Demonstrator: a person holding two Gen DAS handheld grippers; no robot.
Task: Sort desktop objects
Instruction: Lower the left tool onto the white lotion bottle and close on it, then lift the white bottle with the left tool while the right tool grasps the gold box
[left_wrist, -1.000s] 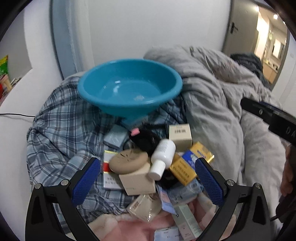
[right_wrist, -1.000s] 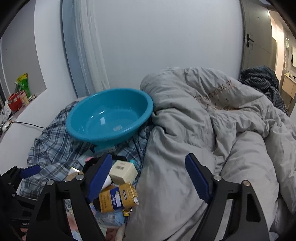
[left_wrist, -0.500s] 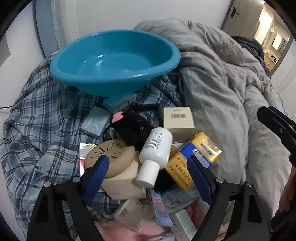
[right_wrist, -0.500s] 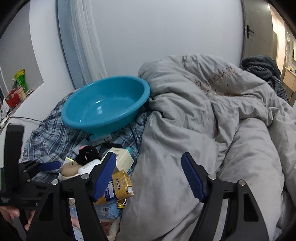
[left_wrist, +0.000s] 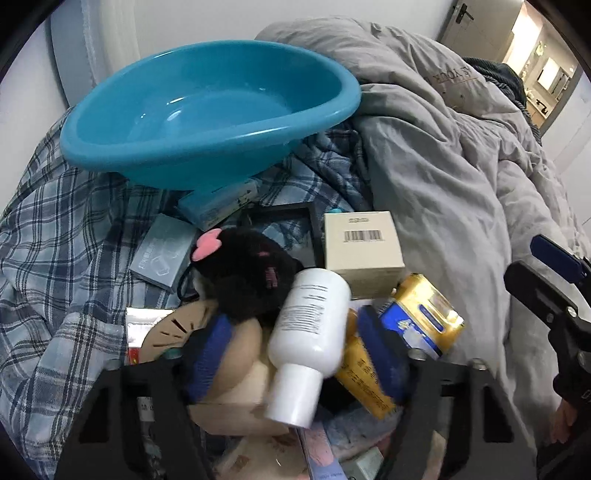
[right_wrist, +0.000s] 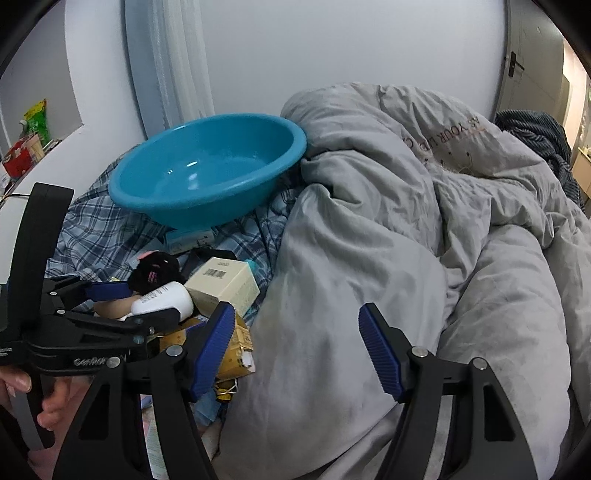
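The left tool (left_wrist: 295, 350) sits low in a heap of small things on the bed, its two blue pads (left_wrist: 208, 356) spread on either side of a white bottle (left_wrist: 308, 332) without pressing it. The bottle lies tilted, cap towards the camera, resting on a tan round case (left_wrist: 173, 328) and a yellow carton (left_wrist: 364, 373). A black plush toy (left_wrist: 247, 273) touches its far end, and a cream box (left_wrist: 362, 245) lies just behind. The teal basin (left_wrist: 207, 110) stands beyond the heap on the plaid sheet (left_wrist: 55, 236). The right tool (right_wrist: 297, 350) hangs open over the grey duvet (right_wrist: 406, 258), holding nothing.
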